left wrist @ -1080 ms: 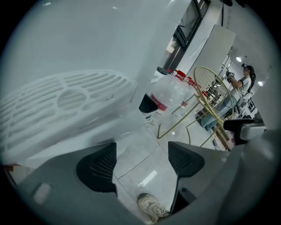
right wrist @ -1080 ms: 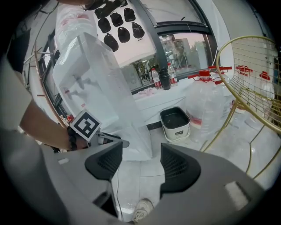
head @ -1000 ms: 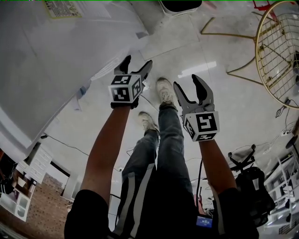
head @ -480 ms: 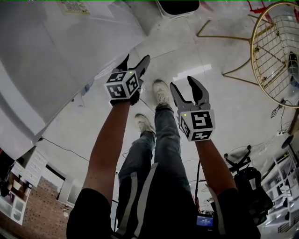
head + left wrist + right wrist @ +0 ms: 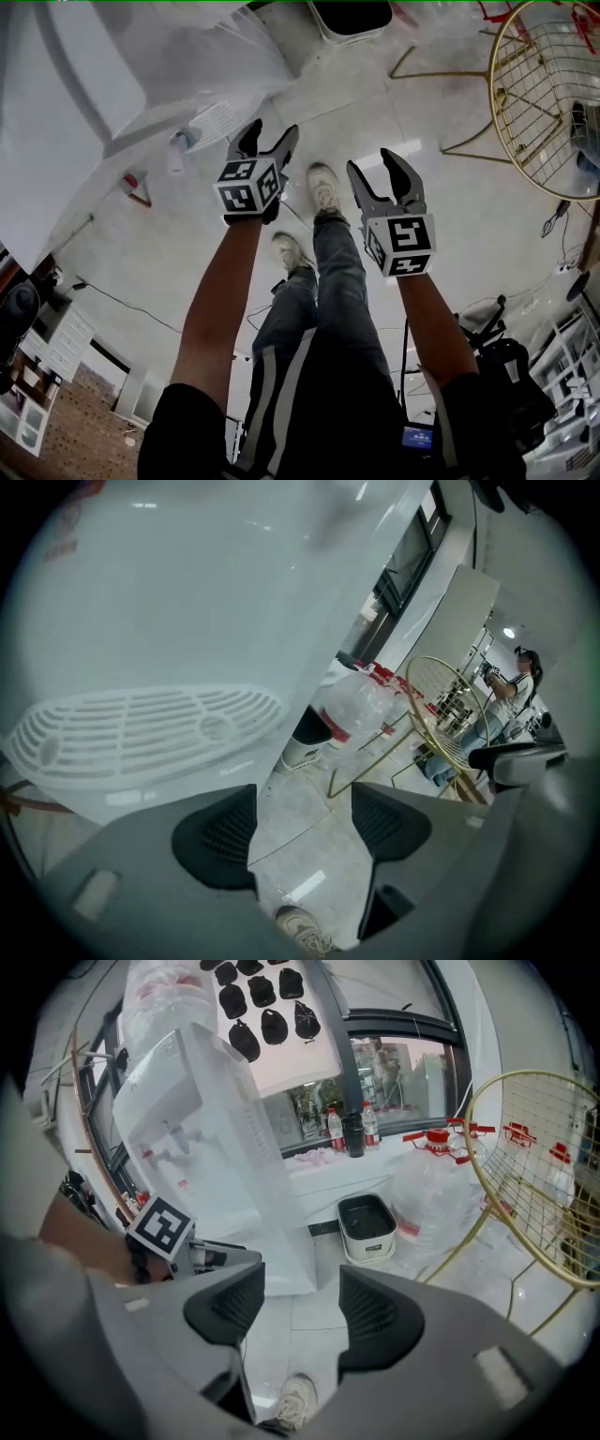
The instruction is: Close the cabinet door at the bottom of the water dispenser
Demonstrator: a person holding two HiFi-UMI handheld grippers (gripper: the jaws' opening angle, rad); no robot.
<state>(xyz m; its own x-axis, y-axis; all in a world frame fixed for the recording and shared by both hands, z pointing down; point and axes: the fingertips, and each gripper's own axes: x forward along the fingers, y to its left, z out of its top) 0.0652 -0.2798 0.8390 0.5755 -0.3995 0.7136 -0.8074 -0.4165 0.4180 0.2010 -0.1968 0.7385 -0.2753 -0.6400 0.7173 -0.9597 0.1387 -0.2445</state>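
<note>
The white water dispenser point(image 5: 103, 84) fills the upper left of the head view, with its taps point(image 5: 181, 141) and drip grille point(image 5: 220, 120) showing. Its lower cabinet front is out of sight there. In the right gripper view the dispenser point(image 5: 211, 1138) stands whole, and its base looks plain white; I cannot make out the door. My left gripper point(image 5: 266, 137) hangs just right of the grille, touching nothing, its jaws closing on air. The grille point(image 5: 141, 733) lies just beyond the left gripper point(image 5: 300, 822). My right gripper point(image 5: 375, 167) is open and empty beside it, and the right gripper point(image 5: 295, 1302) faces the floor.
A black bin point(image 5: 367, 1227) and a large clear water jug point(image 5: 431, 1190) stand right of the dispenser. A gold wire chair point(image 5: 544, 94) is at the right. The holder's legs and shoes point(image 5: 328, 187) are below the grippers. A person point(image 5: 520, 682) stands far off.
Both grippers have risen a little. The view has climbed the dispenser, so its taps and drip grille now show. The left jaws stand slightly narrower.
</note>
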